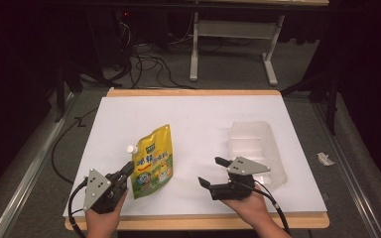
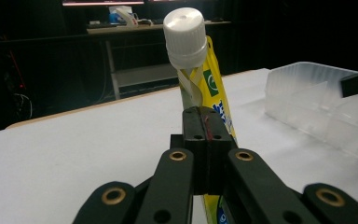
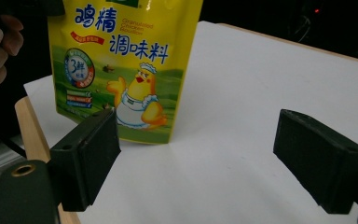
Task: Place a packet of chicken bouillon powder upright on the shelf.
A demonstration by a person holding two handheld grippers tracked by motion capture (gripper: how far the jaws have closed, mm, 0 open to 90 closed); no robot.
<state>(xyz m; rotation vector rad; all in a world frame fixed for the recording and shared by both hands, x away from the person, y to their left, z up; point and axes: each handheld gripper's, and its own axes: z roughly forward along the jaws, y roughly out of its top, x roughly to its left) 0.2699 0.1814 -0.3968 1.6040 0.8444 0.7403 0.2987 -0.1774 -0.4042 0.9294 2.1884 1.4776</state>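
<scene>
On the white bench [image 1: 198,124], near its front left, the yellow spouted pouch [image 1: 153,159] stands clamped at its edge in the left claw [image 1: 127,170], probably soft and floppy, best held at the stiffer seam, while the right claw [image 1: 212,172] gapes empty.

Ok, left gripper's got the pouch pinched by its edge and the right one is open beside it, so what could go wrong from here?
1. The left gripper holds the yellow pouch only by a thin side edge below the white cap; the standing pouch could slip or swing out.
2. The open right gripper sits close to the clear plastic tray; a careless move might knock it.
3. The pouch stands near the table's front edge and could fall off if released.
</scene>
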